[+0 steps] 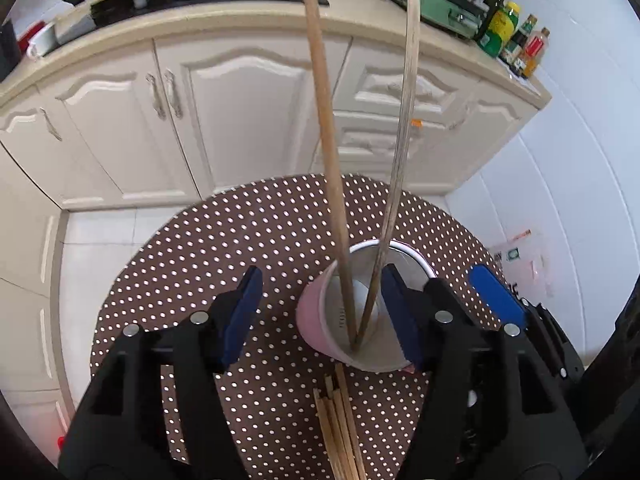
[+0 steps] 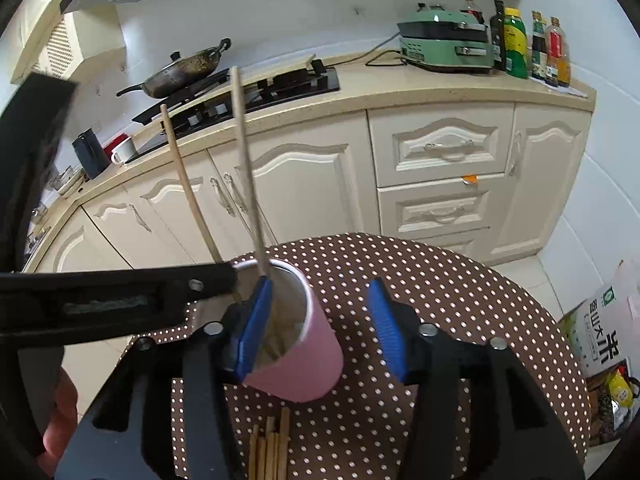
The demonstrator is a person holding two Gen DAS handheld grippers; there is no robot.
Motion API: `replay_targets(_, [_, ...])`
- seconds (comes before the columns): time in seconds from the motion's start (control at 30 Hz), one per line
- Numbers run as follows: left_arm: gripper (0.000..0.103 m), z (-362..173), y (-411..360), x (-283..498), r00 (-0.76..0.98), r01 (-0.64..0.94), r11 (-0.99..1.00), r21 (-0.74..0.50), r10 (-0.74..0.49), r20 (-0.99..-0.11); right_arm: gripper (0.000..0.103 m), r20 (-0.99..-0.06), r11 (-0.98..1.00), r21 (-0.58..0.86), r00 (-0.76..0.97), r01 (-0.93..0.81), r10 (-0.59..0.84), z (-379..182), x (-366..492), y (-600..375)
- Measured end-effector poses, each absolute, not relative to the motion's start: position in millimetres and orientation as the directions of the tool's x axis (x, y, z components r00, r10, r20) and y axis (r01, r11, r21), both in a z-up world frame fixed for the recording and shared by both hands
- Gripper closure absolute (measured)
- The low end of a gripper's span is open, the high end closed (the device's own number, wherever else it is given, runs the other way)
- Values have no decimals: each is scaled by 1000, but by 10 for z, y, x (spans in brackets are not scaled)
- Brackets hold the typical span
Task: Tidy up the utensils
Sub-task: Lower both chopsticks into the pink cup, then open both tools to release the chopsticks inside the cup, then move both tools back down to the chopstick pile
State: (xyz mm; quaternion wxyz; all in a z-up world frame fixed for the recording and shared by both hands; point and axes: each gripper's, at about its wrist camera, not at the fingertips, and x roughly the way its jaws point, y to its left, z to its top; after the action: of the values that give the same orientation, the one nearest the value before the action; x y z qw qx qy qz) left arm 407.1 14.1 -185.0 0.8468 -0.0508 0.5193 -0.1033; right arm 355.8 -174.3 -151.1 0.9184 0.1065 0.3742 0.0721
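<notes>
Loose chopsticks [image 1: 340,432] lie bundled on the dotted tabletop [image 1: 240,248], nearest the left tool [image 1: 322,316], just short of the pink cup [image 1: 316,320]. Left tool: jaws apart, gripping nothing; its right pad sits by the cup's far side. Two chopsticks [image 1: 324,128] stand tilted in the cup, tips meeting at the bottom, tops splayed. Right tool [image 2: 320,328]: jaws apart, straddling the cup [image 2: 308,356]; left pad [image 2: 252,328] is at the rim, contact unclear; nothing clamped.
</notes>
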Motion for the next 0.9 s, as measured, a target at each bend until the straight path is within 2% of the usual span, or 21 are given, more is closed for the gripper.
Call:
replay_targets(0.53, [41, -1751, 217, 3660, 453, 84, 985, -151, -173, -875, 46, -666, 966, 258, 718, -29, 199, -1344, 3231, -1919])
replay_targets(0.9, [36, -1602, 267, 3188, 465, 71, 991, -113, -133, -875, 40, -658, 963, 265, 720, -56, 223, -1102, 2876, -1928])
